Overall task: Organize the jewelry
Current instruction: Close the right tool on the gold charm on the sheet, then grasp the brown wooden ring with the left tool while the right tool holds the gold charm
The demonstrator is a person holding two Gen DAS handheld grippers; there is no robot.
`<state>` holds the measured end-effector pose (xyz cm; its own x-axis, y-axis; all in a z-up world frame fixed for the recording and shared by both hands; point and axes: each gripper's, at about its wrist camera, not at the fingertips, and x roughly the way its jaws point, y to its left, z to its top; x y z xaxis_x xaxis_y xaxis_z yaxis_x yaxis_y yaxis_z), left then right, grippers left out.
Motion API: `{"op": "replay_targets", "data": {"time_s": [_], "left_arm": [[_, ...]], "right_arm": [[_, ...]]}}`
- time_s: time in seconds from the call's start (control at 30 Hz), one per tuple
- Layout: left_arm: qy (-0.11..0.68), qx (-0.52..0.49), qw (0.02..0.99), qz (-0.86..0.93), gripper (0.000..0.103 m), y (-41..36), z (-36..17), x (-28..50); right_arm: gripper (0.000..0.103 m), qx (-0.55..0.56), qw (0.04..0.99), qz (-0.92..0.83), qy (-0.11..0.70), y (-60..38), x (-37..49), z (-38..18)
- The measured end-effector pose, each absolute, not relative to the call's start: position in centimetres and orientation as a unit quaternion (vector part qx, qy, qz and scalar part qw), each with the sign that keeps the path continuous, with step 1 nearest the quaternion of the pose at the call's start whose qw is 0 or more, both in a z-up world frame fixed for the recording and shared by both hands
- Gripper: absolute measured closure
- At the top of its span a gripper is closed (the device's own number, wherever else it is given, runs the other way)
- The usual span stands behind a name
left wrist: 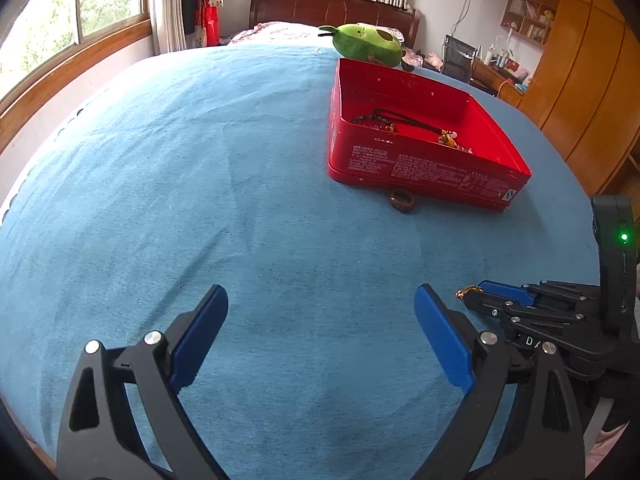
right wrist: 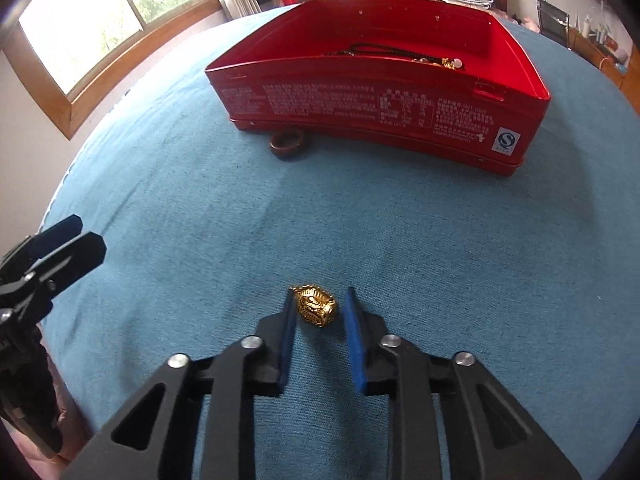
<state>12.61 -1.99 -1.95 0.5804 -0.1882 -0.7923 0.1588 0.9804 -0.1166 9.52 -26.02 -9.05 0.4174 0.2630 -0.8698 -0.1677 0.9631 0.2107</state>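
Bedroom: wooden-framed windows, wardrobe, headboard. Blue bedspread over the bed. Open red tin holds beaded jewelry; brown ring lies just before its wall. Gold pendant lies on the cloth, long axis slanting away-left. Right tool brackets it, left pad touching, right pad slightly clear. Left tool spread wide, nothing held.

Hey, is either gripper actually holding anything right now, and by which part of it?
Nothing is firmly held. The right gripper has its jaws around the gold charm, one touching its side, the other apart. The left gripper is open and empty.
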Motion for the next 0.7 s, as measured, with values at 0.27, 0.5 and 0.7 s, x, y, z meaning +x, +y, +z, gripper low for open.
{"op": "replay_targets", "data": {"time_s": [0.27, 0.5, 0.7], "left_arm": [[0.457, -0.017, 0.883, -0.102, 0.01, -2.8, -2.0, 13.5], [0.486, -0.018, 0.865, -0.124, 0.01, -5.8, -2.5, 16.6], [0.512, -0.015, 0.852, -0.105, 0.025, -7.9, -3.1, 21.1]], "right_arm": [[0.084, 0.06, 0.846, 0.128, 0.513, -27.6, 8.9, -8.4], [0.085, 0.089, 0.856, 0.104, 0.499, -31.3, 8.8, -7.5], [0.085, 0.1, 0.859, 0.106, 0.491, -32.3, 9.3, -7.0]]}}
